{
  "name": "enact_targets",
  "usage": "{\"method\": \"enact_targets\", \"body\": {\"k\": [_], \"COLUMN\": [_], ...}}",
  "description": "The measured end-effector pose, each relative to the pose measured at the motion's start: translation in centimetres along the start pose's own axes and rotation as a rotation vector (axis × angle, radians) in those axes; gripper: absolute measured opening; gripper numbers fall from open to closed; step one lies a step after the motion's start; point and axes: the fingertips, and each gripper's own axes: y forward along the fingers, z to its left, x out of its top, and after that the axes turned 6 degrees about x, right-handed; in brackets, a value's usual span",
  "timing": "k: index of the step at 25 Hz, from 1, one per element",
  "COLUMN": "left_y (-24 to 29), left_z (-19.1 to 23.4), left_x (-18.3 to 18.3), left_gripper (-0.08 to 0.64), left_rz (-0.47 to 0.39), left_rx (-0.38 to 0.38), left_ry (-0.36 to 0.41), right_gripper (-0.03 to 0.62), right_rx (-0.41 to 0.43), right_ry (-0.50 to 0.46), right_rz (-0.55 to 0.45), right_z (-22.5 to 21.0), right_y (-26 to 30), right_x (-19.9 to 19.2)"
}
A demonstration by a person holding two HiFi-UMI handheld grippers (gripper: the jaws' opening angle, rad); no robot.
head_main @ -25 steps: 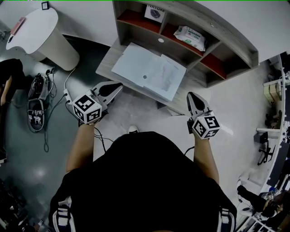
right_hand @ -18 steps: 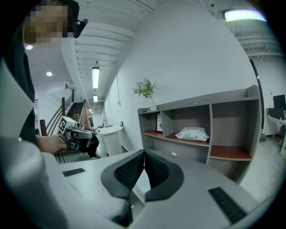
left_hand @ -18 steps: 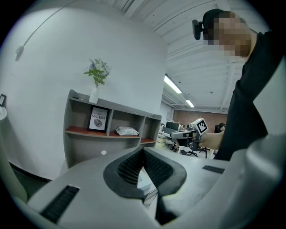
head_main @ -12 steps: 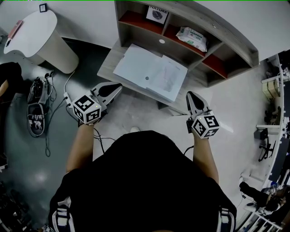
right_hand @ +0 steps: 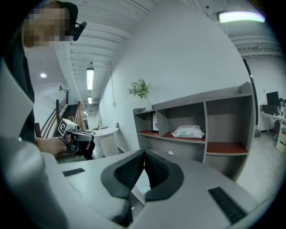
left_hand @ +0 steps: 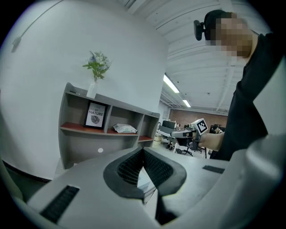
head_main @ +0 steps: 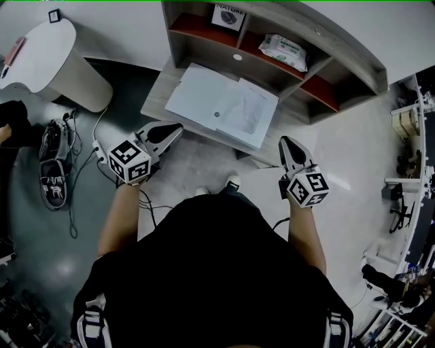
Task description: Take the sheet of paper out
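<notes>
A white sheet of paper (head_main: pixel 221 105) lies flat on the grey desk (head_main: pixel 158 95), seemingly inside a clear folder with a small dark snap. My left gripper (head_main: pixel 178 128) hovers just short of the desk's front edge, at the paper's left corner, jaws shut and empty. In the left gripper view its pads (left_hand: pixel 143 150) meet at the tips. My right gripper (head_main: pixel 284 141) hangs off the desk's right front corner, also shut on nothing, its pads (right_hand: pixel 144 153) touching. Neither gripper touches the paper.
The desk's shelf unit (head_main: pixel 340 51) holds a framed picture (head_main: pixel 229 15) and a pack of wipes (head_main: pixel 282 49); a vase with a plant (left_hand: pixel 96 71) stands on top. A white round stand (head_main: pixel 41 61), shoes (head_main: pixel 51 163) and cables lie on the floor to the left.
Both grippers stay in nearly the same spots. The person's foot has stepped forward toward the desk.
</notes>
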Motion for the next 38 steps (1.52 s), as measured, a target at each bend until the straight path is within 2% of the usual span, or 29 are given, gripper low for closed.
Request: {"method": "enact_targets", "body": {"k": [6,12,22,38], "left_y": [2.1,3.6,6.2,11.5], "left_z": [0.4,0.7,1.4,2.2], "left_x": [0.6,1.4,2.0,2.9], "left_gripper": [0.021,0.021,0.021,0.020], "left_rz": [0.020,0.023,0.025,0.039], "left_rx": [-0.007,0.018,0.058,0.065], "left_ry": [0.017,0.037,0.012,-0.011], "right_gripper": [0.014,0.014,0.014,0.014], "right_rx": [0.000,0.028,0.068,0.090], "right_ry": [0.038,0.032,0.019,0.019], "right_rz": [-0.003,-0.014,0.009,0.036], "right_z": [-2.2,-4.1,-7.7,-12.9], "right_y": [0.9,2.4,4.2,6.0], "right_x": [-0.7,0.1,1.1,1.7]}}
